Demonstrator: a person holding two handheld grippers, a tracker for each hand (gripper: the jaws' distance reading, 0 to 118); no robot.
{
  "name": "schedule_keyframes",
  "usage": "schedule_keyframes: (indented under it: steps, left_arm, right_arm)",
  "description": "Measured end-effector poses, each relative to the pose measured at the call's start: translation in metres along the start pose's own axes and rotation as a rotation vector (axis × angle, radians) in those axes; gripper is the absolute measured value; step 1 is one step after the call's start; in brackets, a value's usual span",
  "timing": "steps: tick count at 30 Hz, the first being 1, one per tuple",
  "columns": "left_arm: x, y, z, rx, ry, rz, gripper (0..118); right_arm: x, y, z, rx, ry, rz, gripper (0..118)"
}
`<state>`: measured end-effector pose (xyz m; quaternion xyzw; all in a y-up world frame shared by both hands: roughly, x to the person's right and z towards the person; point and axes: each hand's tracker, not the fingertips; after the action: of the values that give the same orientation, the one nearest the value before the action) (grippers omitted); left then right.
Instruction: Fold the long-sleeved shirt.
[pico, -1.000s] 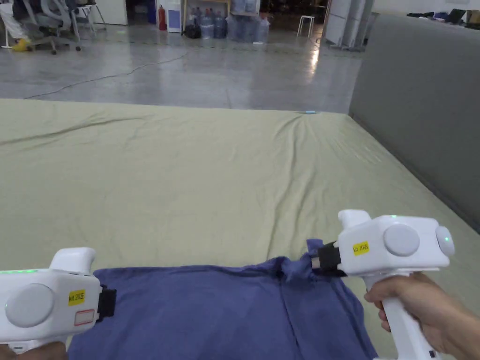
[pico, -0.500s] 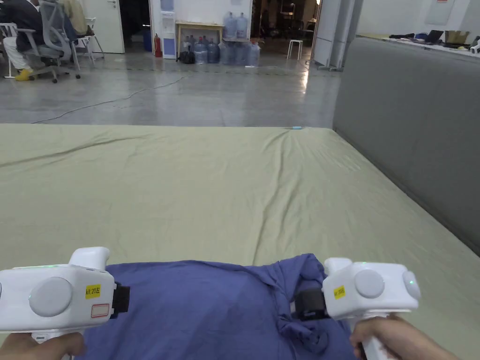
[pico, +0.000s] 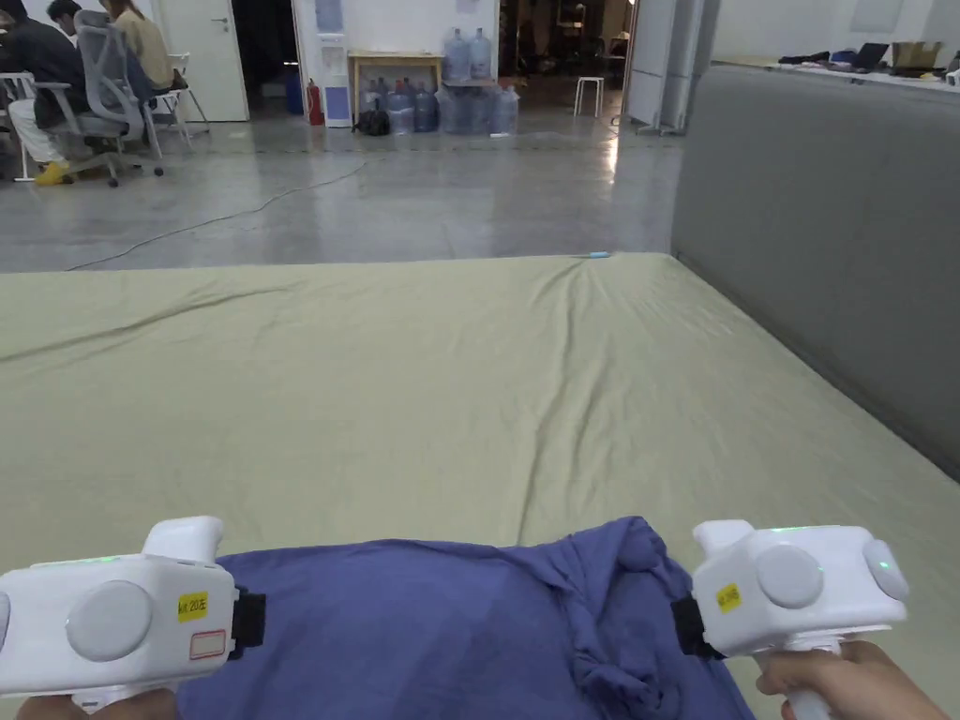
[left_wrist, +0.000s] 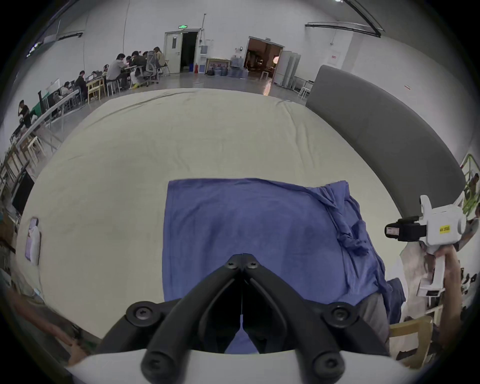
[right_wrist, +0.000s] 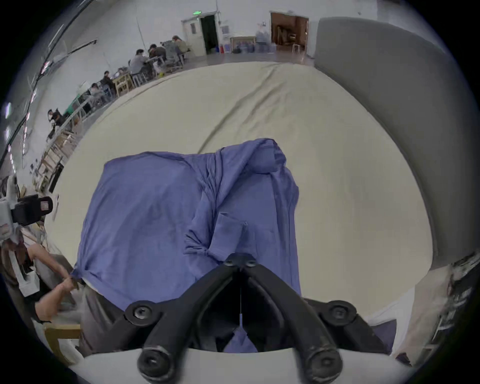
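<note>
A blue long-sleeved shirt (pico: 450, 628) lies flat at the near edge of a wide olive sheet (pico: 422, 394). Its left side is smooth. Its right sleeve (pico: 609, 647) is bunched and folded inward onto the body, and the cuff (right_wrist: 226, 233) rests just beyond my right jaws. My left gripper (pico: 248, 619) hovers at the shirt's left edge, shut and empty (left_wrist: 242, 256). My right gripper (pico: 689, 628) hangs just off the shirt's right edge, shut with nothing in it (right_wrist: 240, 257), and is seen clear of the cloth (left_wrist: 389, 231).
A grey padded wall (pico: 816, 234) runs along the sheet's right side. Beyond the far edge is a shiny floor with water bottles (pico: 469, 94) and seated people (pico: 56, 75) at the back left. A person's hand (pico: 844, 675) holds the right grip.
The right gripper carried the sleeve inward over the shirt, let it go, and drew back to the right. The left gripper stayed put. The head camera tilted up.
</note>
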<state>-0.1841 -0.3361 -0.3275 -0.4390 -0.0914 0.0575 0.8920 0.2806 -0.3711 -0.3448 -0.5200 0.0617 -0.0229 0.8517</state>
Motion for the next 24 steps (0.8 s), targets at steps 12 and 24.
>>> schedule_keyframes:
  steps: [12,24]
  left_arm:
    - [-0.074,0.124,-0.191,-0.168,0.224,0.057,79]
    - [-0.073,0.11,-0.229,-0.272,0.139,0.061,0]
  right_arm:
    - [0.01,0.025,-0.032,-0.02,0.014,0.012,0]
    - [0.011,0.071,-0.064,-0.031,-0.016,0.05,0]
